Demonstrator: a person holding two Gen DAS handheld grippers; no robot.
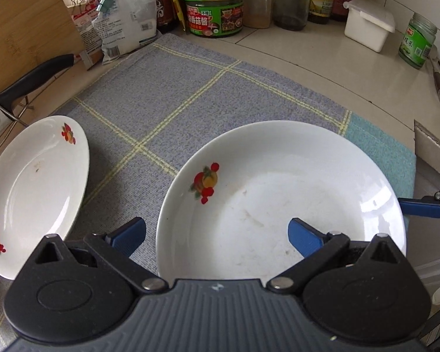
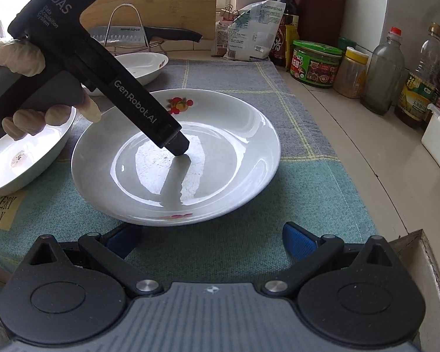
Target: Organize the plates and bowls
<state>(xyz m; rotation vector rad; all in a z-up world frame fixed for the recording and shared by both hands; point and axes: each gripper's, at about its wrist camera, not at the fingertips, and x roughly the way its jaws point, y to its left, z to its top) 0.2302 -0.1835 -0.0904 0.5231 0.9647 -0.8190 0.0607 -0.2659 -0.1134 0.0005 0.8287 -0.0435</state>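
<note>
A: Plate (image 1: 278,193) sits on the cloth (image 1: 190,88), its near rim between your left hand-held gripper (image 1: 217,236) fingers, spread wide, holding nothing.

B: Your right hand-held gripper (image 2: 211,242), also spread and empty, waits just short of that rim.

My left tongs (image 1: 217,236) stand wide open over the near rim of a white plate (image 1: 278,199) with a fruit print, one blue tip outside the rim, the other over the inside. The plate sits on a grey checked cloth (image 1: 190,94) on the worktop (image 1: 322,55). A second plate (image 1: 35,187) lies to the left. At the right edge, my other tongs (image 1: 422,208) reach toward the plate's rim.
</note>
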